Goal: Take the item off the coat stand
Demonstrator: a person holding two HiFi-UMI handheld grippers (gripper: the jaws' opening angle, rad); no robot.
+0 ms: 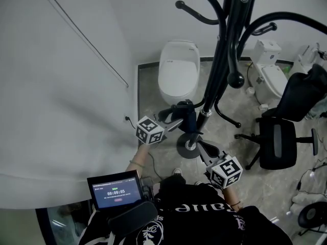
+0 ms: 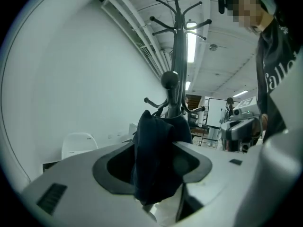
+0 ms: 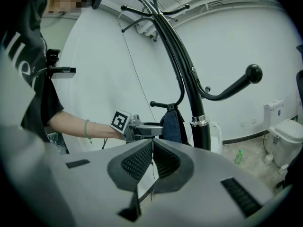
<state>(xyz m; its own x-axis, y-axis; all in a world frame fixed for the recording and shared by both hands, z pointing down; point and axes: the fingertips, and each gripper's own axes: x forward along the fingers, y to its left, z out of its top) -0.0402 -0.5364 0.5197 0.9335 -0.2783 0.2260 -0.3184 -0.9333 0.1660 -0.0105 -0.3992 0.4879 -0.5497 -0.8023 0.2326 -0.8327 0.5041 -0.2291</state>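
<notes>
left tongs (image 1: pixel 176 122) released, straddling dark navy cloth item (image 2: pixel 156 141) | cloth hangs vertical on black metal coat stand (image 3: pixel 199 103) | right tongs (image 3: pixel 152 148) clenched, empty, farther off

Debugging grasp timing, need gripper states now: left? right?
Left gripper: open, jaws wide around the cloth, not pressing it.
Right gripper: shut, empty.
</notes>
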